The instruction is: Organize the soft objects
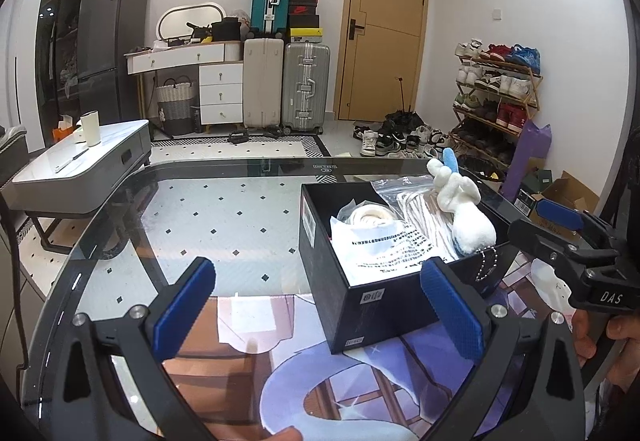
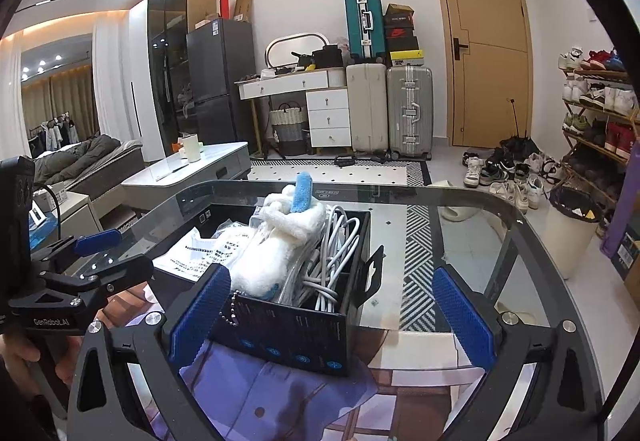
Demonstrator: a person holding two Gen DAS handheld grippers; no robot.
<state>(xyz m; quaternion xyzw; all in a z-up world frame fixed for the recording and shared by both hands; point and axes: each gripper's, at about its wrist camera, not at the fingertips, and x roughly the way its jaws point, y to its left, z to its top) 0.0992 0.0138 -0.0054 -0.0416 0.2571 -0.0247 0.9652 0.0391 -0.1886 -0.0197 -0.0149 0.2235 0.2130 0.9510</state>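
"DAS" marks the right gripper [image 1: 560, 225], "GenRobot.AI" the left gripper [image 2: 100, 249]; both jaws spread, empty, flanking the box [image 1: 384, 301].

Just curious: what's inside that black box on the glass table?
In the black box: a white plush toy on top, bagged white cables, printed papers and a pale roll. Anything beneath them is hidden.

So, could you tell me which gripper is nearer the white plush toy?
Right. The right gripper is just before the white plush toy; the left gripper sits farther back.
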